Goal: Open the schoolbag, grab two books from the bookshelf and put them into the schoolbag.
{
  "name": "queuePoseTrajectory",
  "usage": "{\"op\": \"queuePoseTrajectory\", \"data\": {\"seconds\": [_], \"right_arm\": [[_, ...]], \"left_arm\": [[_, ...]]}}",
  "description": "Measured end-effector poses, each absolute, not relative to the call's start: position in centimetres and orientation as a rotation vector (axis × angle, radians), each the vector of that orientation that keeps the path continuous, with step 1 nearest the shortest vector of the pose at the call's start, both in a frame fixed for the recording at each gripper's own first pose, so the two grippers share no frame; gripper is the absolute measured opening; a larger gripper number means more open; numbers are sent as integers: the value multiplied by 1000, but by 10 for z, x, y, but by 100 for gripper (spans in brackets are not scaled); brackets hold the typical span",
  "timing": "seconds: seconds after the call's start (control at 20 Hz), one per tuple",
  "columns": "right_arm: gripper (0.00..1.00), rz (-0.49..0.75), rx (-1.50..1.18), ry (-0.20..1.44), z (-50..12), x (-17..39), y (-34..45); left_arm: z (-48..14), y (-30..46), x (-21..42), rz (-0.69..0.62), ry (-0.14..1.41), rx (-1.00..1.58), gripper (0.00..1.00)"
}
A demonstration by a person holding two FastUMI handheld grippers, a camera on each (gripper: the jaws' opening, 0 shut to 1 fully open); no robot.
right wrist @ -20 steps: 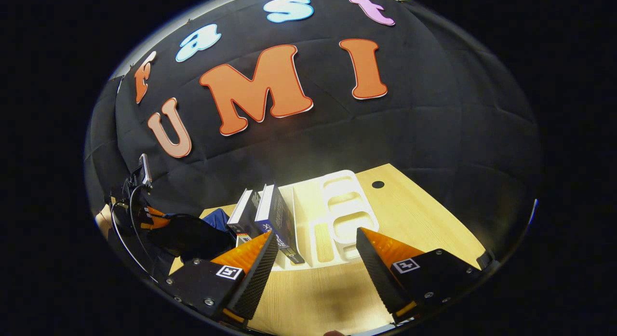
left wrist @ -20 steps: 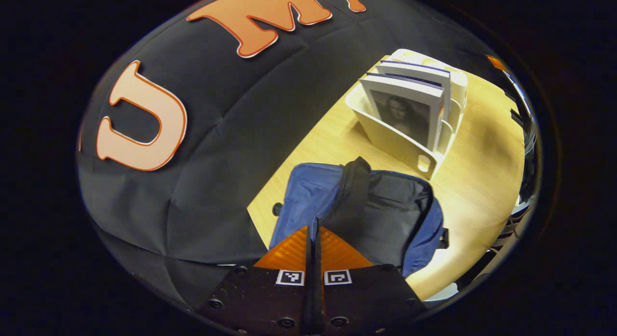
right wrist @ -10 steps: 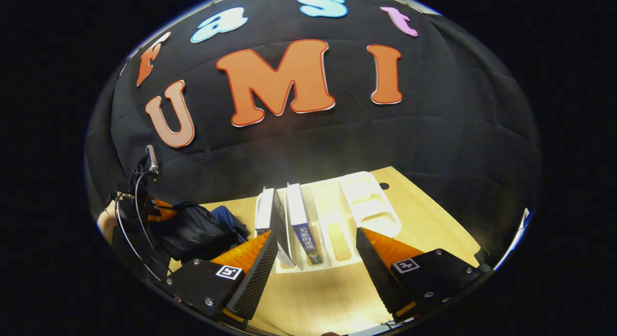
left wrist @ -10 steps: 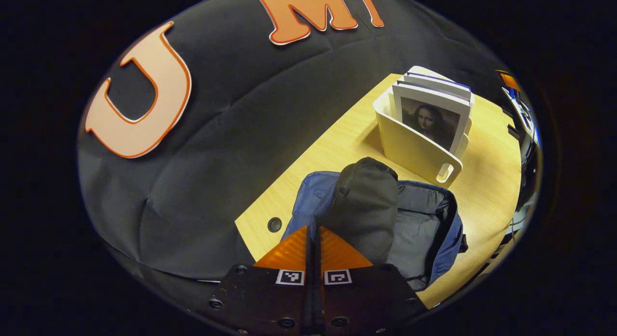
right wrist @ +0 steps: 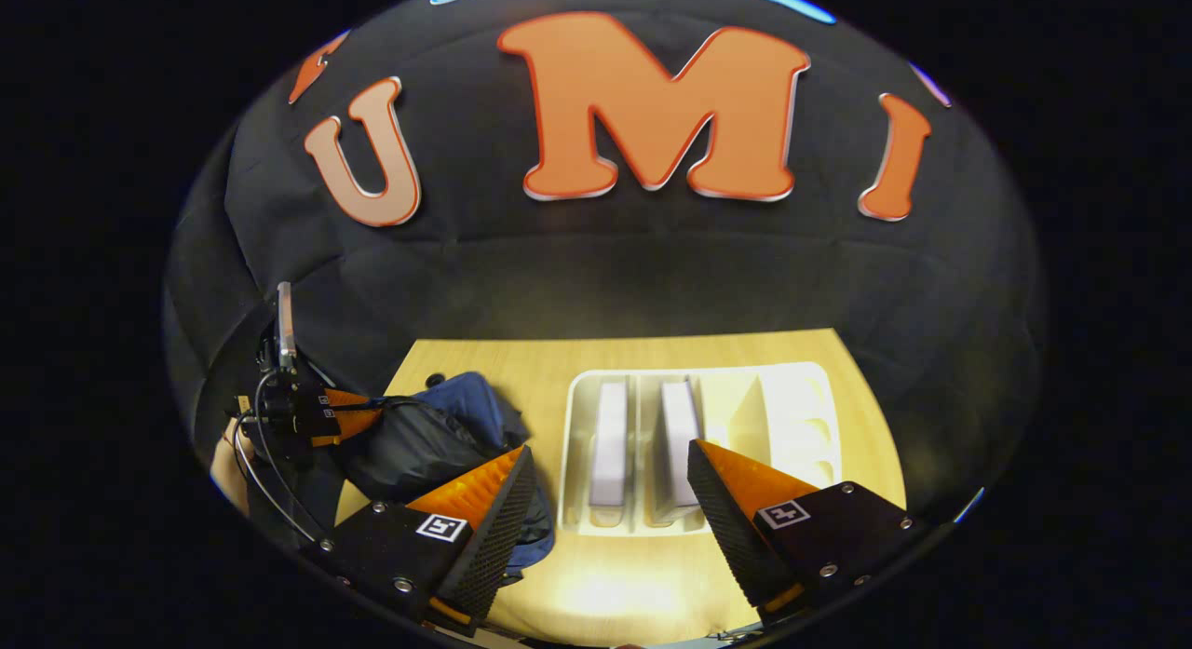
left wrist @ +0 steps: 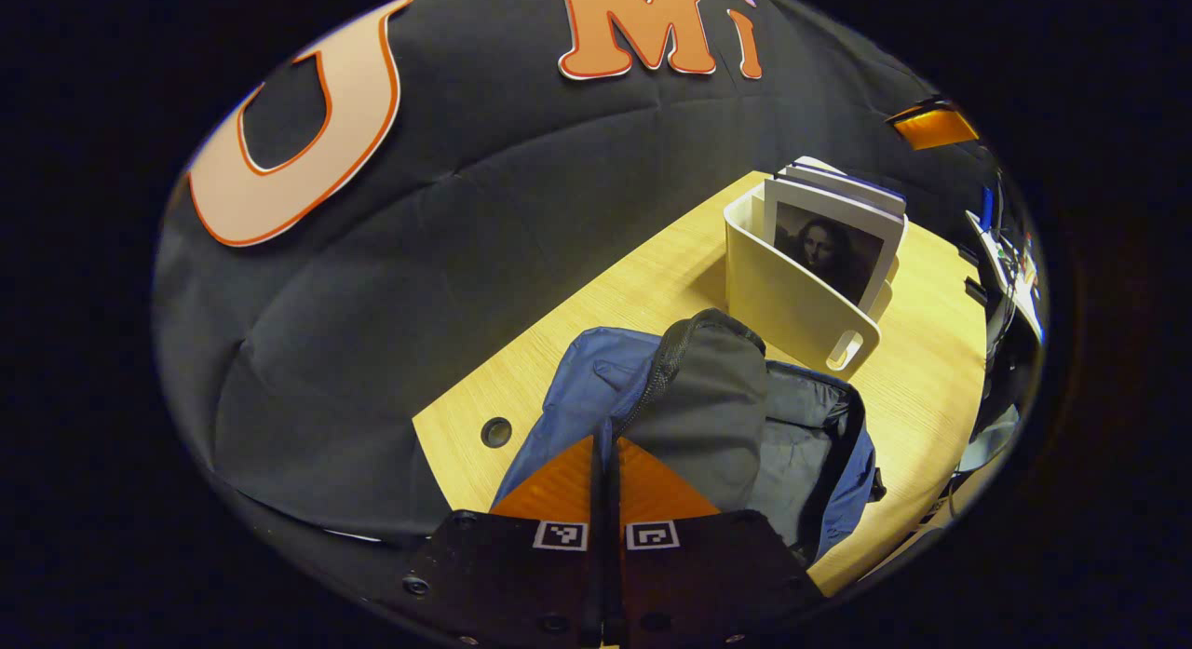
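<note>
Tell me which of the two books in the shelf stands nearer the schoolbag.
The left book, with the other book on its far side from the schoolbag.

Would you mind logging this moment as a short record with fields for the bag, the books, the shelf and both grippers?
schoolbag: open on the table, grey lining showing
flap: pinched and held up by the left gripper
bookshelf: white divided rack, right of the bag in the right gripper view
books: two, upright in neighbouring slots
right gripper: open above the books, touching neither
books in bag: none seen
</note>
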State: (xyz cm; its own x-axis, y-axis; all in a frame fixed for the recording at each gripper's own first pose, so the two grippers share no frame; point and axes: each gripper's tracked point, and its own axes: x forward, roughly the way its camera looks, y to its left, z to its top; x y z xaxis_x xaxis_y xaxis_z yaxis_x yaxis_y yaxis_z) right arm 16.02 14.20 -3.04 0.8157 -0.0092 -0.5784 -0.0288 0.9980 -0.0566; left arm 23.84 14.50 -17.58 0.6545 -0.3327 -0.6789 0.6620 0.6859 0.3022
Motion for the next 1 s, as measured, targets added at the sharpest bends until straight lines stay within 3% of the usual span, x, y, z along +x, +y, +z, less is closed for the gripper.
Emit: {"op": "queuePoseTrajectory", "data": {"seconds": [0.45,1.0], "right_arm": [[98,-43,-56,946,-95,218,142],[95,-109,-114,1090,-144,237,135]], "left_arm": [[-181,152,233,-634,637,532,1],[-189,153,223,-654,658,540,1]]}}
